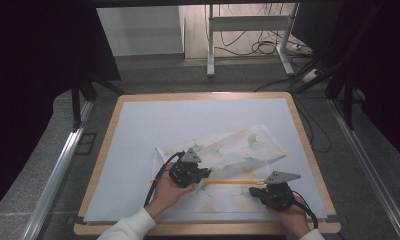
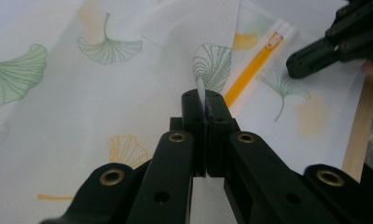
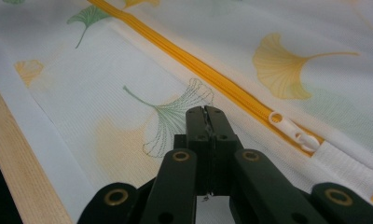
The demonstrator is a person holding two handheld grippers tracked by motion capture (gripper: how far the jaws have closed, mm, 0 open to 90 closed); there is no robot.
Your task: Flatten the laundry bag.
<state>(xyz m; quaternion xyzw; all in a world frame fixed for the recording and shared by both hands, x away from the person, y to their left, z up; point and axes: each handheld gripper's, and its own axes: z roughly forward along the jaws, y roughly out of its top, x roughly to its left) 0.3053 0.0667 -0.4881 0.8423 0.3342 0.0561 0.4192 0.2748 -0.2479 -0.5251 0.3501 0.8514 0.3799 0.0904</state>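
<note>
White mesh bag (image 1: 223, 160) printed with green and yellow ginkgo leaves; orange-yellow zipper (image 3: 208, 74), white pull (image 3: 296, 133). Black grippers. Pale blue mat (image 1: 153, 125), light wood desk (image 1: 115, 120).

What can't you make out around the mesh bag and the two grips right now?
- Right gripper, right gripper view: closed fingers hide whether mesh is pinched.
- Mesh bag, high view: near part hidden under both hands.
- Zipper, left gripper view: near end hidden behind left gripper, shut on a fold.

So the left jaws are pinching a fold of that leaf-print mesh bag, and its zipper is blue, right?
Not quite: the zipper is orange-yellow, not blue, as the right gripper view shows up close. The rest holds: the left gripper has its jaws closed on a raised fold of the leaf-print mesh bag.
</note>
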